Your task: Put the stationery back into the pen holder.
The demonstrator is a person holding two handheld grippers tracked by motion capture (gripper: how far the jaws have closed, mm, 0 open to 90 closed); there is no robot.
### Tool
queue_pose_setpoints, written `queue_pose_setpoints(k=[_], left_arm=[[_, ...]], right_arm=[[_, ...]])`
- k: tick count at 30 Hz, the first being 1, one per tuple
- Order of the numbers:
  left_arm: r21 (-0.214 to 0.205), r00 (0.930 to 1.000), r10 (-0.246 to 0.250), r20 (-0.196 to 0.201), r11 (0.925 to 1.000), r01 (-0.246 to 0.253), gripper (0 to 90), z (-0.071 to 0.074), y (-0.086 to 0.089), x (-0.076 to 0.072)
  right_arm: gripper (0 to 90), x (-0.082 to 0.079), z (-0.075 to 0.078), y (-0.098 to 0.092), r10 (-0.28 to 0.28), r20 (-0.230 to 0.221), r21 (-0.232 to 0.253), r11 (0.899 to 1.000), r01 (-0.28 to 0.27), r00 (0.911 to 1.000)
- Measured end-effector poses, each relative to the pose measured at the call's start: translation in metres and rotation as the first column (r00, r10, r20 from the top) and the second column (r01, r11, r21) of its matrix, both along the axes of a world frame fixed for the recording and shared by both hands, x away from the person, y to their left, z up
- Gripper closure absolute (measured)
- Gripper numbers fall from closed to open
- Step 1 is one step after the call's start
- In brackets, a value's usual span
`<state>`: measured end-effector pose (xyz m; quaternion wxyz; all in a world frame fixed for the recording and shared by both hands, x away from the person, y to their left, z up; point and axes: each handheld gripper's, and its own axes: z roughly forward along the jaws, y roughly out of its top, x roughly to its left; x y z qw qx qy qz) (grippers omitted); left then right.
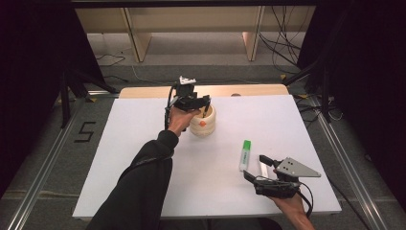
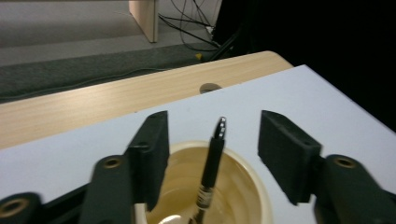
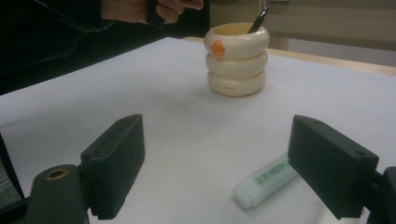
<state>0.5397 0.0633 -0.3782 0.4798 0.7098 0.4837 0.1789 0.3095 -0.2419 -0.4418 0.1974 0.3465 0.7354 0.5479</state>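
Observation:
A cream ribbed cup with an orange mark stands at the middle back of the white sheet. A black pen leans inside the cup, its tip between the jaws but touching neither. My left gripper hovers open just above the cup's rim; from above the left gripper shows at the cup's far left side. A white marker with a green cap lies at the front right. My right gripper stands open just behind the marker, with the cup farther off.
Bare wooden tabletop shows beyond the sheet's far edge, with a round hole in it. Wooden shelf legs and loose cables stand on the floor behind. A metal rail runs along the table's left side.

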Motion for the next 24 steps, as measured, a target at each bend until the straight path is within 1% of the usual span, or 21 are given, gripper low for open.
queue_pose_setpoints(k=[1, 2, 3, 4, 6, 9, 12, 16, 18, 19, 20, 22, 23, 24], left_arm=[[-0.029, 0.9999, 0.004, -0.015, 0.9996, -0.004, 39.9, 0.001, 0.004, -0.002], [-0.05, 0.9994, -0.001, -0.034, 0.9988, -0.001, 38.5, 0.002, 0.008, -0.004], [-0.061, 0.9989, -0.012, -0.045, 0.9981, 0.01, 37.3, 0.002, 0.011, -0.007], [-0.056, 0.9984, -0.025, -0.051, 0.9982, 0.022, 35.9, 0.003, 0.014, -0.01], [-0.054, 0.9984, -0.031, -0.048, 0.9981, 0.029, 34.4, 0.003, 0.019, -0.017], [-0.064, 0.9974, -0.053, -0.049, 0.9967, 0.049, 33.1, 0.004, 0.027, -0.028], [-0.062, 0.9961, -0.073, -0.049, 0.9956, 0.07, 31.6, 0.005, 0.035, -0.039], [-0.053, 0.9954, -0.089, -0.035, 0.9948, 0.087, 30.1, 0.003, 0.046, -0.055], [-0.067, 0.9945, -0.101, -0.029, 0.9929, 0.099, 29.2, 0.0, 0.051, -0.064], [-0.061, 0.994, -0.107, -0.026, 0.9926, 0.105, 29.0, -0.002, 0.053, -0.067], [-0.046, 0.9932, -0.11, -0.036, 0.993, 0.109, 28.9, -0.003, 0.053, -0.068], [-0.045, 0.9921, -0.121, -0.031, 0.9918, 0.12, 28.0, -0.006, 0.053, -0.075], [-0.042, 0.9897, -0.139, -0.032, 0.9895, 0.138, 27.8, -0.007, 0.051, -0.078], [-0.025, 0.9869, -0.158, -0.033, 0.9872, 0.157, 26.8, -0.009, 0.05, -0.082]], right_arm=[[19.7, 0.0, 0.0, 0.0, -0.001, 0.002, 0.0, 1.0, 0.001, 1.0], [19.7, 0.0, 0.0, 0.0, -0.002, 0.001, 0.0, 1.0, 0.002, 1.0], [19.7, 0.0, 0.0, 0.0, -0.003, -0.001, 0.0, 1.0, 0.003, 1.0], [19.7, 0.0, 0.0, 0.0, -0.005, -0.001, -0.001, 1.0, 0.005, 1.0], [19.7, 0.0, 0.0, 0.0, -0.006, 0.0, -0.002, 1.0, 0.006, 1.0], [19.7, 0.0, 0.0, -0.001, -0.009, -0.002, -0.001, 1.0, 0.009, 1.0], [19.6, 0.001, 0.0, -0.001, -0.012, -0.005, -0.003, 1.0, 0.012, 0.9999], [19.6, 0.001, 0.0, -0.002, -0.022, -0.012, -0.011, 1.0, 0.022, 0.9997], [19.6, 0.002, 0.0, -0.002, -0.034, -0.016, -0.015, 0.999, 0.033, 0.9993], [19.6, 0.002, 0.0, -0.003, -0.04, -0.019, -0.021, 0.999, 0.04, 0.999], [19.6, 0.003, 0.0, -0.003, -0.042, -0.024, -0.021, 0.999, 0.042, 0.9988], [19.6, 0.004, 0.0, -0.004, -0.055, -0.031, -0.027, 0.998, 0.054, 0.998], [19.5, 0.005, 0.0, -0.005, -0.06, -0.039, -0.028, 0.998, 0.059, 0.9974], [19.5, 0.006, 0.0, -0.006, -0.064, -0.045, -0.028, 0.998, 0.062, 0.997]])
